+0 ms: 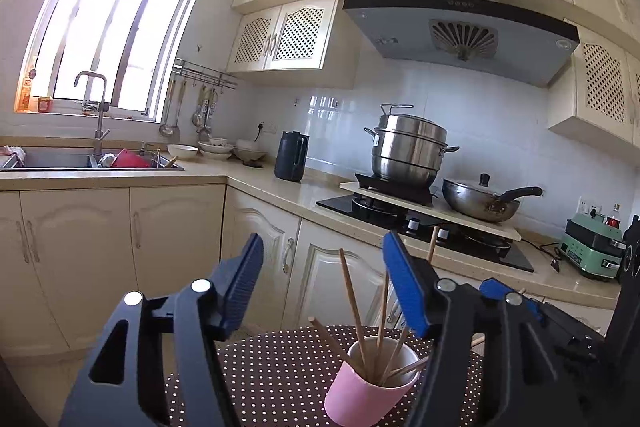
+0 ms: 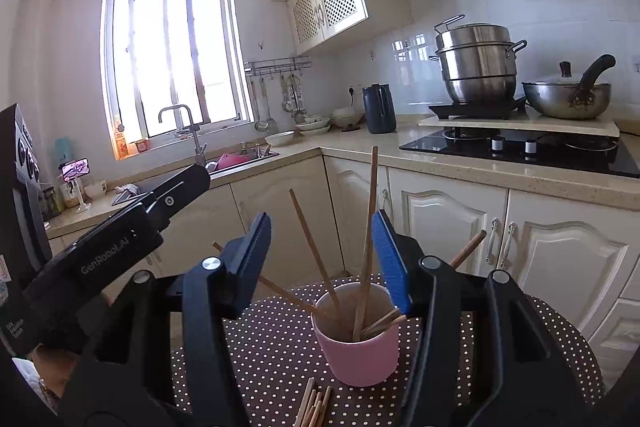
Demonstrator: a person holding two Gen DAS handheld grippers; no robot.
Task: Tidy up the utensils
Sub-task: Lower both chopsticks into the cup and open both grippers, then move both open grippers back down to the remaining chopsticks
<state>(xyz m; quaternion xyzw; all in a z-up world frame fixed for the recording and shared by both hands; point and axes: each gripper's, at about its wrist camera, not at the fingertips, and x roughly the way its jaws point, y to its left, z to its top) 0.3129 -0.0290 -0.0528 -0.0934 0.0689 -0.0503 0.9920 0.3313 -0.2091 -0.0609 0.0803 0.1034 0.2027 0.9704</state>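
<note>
Your round polka-dot surface (image 2: pixel 280 355) carries everything here. Near its middle stands the pink cup (image 2: pixel 360 359), upright, holding several wooden chopsticks (image 2: pixel 366 247) that lean out in different directions. More loose chopsticks (image 2: pixel 314 407) lie bundled on the surface at its near edge, just in front of the cup. Your left gripper (image 1: pixel 324 279) hovers above the cup with its jaws apart and nothing pressed between them; the chopsticks in the cup rise into the gap without touching either pad. Your right gripper (image 2: pixel 322 255) hangs just over the cup as well, jaws apart, with two chopsticks standing free between them.
</note>
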